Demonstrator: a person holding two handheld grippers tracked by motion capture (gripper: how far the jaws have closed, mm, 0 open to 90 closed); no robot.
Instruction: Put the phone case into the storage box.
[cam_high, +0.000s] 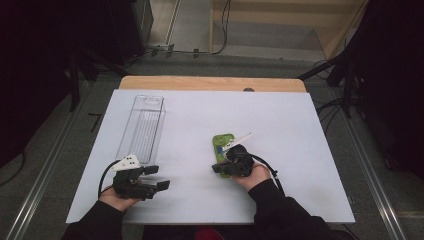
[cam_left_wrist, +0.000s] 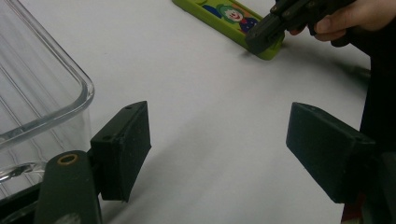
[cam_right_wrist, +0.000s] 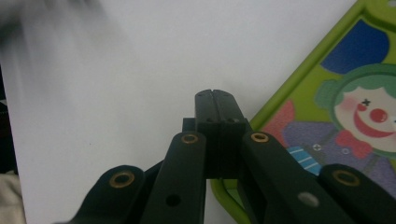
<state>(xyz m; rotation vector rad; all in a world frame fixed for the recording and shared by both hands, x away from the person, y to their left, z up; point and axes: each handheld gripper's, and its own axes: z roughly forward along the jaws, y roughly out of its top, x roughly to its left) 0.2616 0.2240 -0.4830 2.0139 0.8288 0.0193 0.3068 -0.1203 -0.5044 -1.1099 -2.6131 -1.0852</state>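
Observation:
A flat lime-green case (cam_high: 222, 144) with a clown picture lies right of the white board's middle. Its clown face (cam_right_wrist: 369, 112) is close up in the right gripper view. My right gripper (cam_high: 218, 167) is shut, with its jaws pressed flat together and nothing between them. Its tip (cam_right_wrist: 215, 95) sits at the case's near left edge, and the left gripper view shows that tip (cam_left_wrist: 264, 32) resting on the near end of the case (cam_left_wrist: 224, 14). My left gripper (cam_high: 156, 177) hovers open and holds nothing, its pads (cam_left_wrist: 128, 149) wide apart over bare board.
A long clear plastic box (cam_high: 142, 127) lies at the left of the white board (cam_high: 280, 115), its rounded corner (cam_left_wrist: 70, 88) just left of my left gripper. A thin white strip (cam_high: 241, 138) lies by the case's far right corner.

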